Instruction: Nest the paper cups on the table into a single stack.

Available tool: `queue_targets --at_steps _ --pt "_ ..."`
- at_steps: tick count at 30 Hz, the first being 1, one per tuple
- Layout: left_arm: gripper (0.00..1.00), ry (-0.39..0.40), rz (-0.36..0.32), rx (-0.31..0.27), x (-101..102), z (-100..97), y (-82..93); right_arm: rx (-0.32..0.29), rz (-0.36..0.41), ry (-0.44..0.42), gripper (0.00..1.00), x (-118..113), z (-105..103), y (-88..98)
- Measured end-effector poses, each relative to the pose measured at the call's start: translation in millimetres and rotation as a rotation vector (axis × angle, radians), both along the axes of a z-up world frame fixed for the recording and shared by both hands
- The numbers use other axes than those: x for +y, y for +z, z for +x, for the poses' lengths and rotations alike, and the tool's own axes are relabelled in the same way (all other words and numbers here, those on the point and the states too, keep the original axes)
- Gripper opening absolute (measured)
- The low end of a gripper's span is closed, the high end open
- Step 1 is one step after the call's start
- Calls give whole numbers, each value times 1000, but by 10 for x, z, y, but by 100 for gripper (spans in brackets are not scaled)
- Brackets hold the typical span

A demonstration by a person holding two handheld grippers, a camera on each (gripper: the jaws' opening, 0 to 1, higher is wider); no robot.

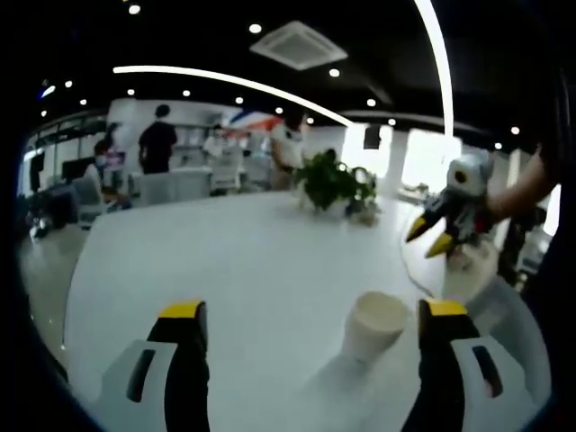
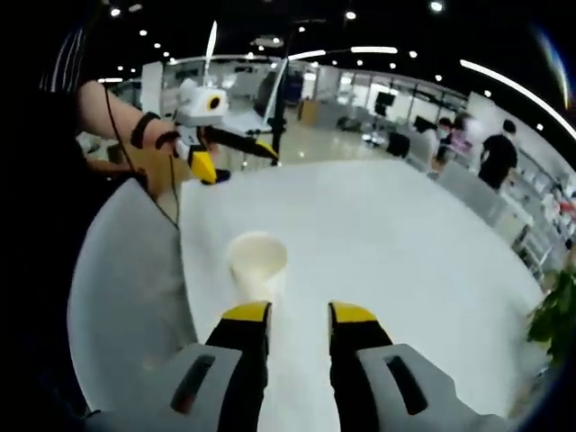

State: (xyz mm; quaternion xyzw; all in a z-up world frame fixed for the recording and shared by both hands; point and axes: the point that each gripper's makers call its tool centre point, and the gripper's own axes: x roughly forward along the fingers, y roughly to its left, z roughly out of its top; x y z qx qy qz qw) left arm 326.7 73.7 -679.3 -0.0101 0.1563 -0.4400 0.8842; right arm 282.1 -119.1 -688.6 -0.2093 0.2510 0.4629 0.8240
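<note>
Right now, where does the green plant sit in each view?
Left gripper view: the plant is above centre, slightly right of the middle, at the far side.
Right gripper view: the plant is at the right edge, in the lower half, partly cut off.
Shared landmark: the white table on which it stands.

Matt paper cup [image 1: 375, 324], smooth white table [image 1: 252, 270] — faintly glossy, yellow-tipped plastic jaws

cup [image 1: 375, 324] cream | table [image 1: 252, 261] white | tongs [image 2: 300, 315] tips yellow, black
</note>
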Motion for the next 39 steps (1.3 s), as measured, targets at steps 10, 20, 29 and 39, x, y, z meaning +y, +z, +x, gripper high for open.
queue_targets --at_steps 10,20,29,39 --pt "96 -37 23 14 -47 -98 -104 25 27 -44 24 -61 -29 -72" --pt "95 -69 26 23 -108 -225 -143 22 55 -67 31 -46 -45 -110" --pt "96 -95 36 50 -138 -350 -271 42 67 -74 36 11 -93 -218" --pt "95 -127 38 59 -218 -440 -336 56 65 -56 41 77 -128 -359"
